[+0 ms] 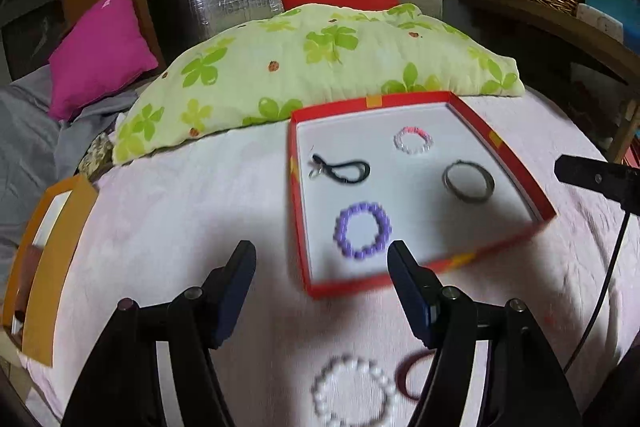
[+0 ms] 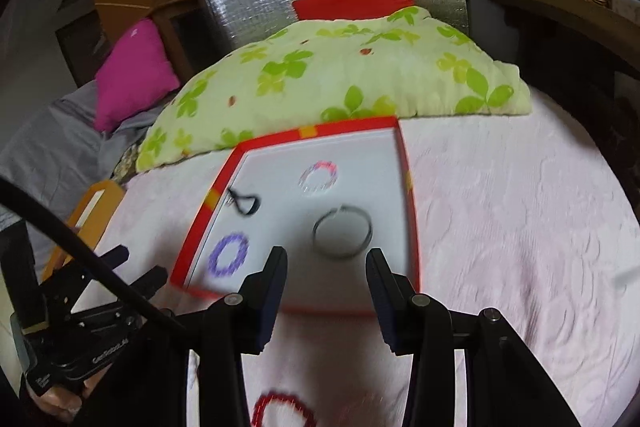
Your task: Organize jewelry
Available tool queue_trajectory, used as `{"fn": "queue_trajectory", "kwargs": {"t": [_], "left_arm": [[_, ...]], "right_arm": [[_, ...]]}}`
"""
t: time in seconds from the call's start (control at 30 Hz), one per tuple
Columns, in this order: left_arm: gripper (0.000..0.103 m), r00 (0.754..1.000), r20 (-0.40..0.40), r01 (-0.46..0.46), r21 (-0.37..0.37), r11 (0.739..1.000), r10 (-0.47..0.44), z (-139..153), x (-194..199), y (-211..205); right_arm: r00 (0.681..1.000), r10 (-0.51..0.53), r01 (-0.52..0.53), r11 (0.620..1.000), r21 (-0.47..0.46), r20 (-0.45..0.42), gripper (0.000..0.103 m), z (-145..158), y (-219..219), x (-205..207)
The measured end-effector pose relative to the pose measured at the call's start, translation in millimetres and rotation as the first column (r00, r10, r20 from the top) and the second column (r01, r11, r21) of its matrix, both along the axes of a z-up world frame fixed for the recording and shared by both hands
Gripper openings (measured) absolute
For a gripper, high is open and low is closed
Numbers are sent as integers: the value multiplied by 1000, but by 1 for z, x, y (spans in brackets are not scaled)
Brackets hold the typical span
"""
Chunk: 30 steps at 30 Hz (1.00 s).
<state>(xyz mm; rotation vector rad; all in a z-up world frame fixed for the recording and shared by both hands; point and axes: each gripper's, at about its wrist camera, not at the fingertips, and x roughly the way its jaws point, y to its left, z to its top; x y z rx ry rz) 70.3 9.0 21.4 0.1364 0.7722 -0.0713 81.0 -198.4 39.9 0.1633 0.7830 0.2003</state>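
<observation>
Jewelry is partly put away. Four pieces lie inside the red box (image 1: 502,147): a purple bead bracelet (image 1: 362,231) close to the box's near wall, a black cord with a clasp (image 1: 340,171) by its left wall, a pink and white bead bracelet (image 1: 413,140) toward its far wall, and a metal bangle (image 1: 469,181) by its right wall.

Three pieces are not in yet. A white bead bracelet (image 1: 352,391) and a dark red band (image 1: 412,375) lie on the pink bedspread (image 1: 180,227), just in front of the box. A red bead bracelet (image 2: 282,411) lies there too.

The left gripper (image 1: 322,263) has its jaws wide apart and holds nothing. The right gripper (image 2: 327,267) has its jaws apart too, with nothing between them. I think more than half the job is done.
</observation>
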Motion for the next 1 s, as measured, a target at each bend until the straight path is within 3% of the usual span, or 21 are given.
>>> {"fn": "queue_trajectory", "kwargs": {"t": [0.53,1.0], "left_arm": [[69,999,-42,-15,27,1000,16,-23,-61,12],[69,997,-71,4,63,998,1,-36,-75,4]], "right_arm": [[997,32,-31,999,18,-67,45,-33,6,-75],[995,49,-50,999,-4,-89,45,-46,9,-92]]}}
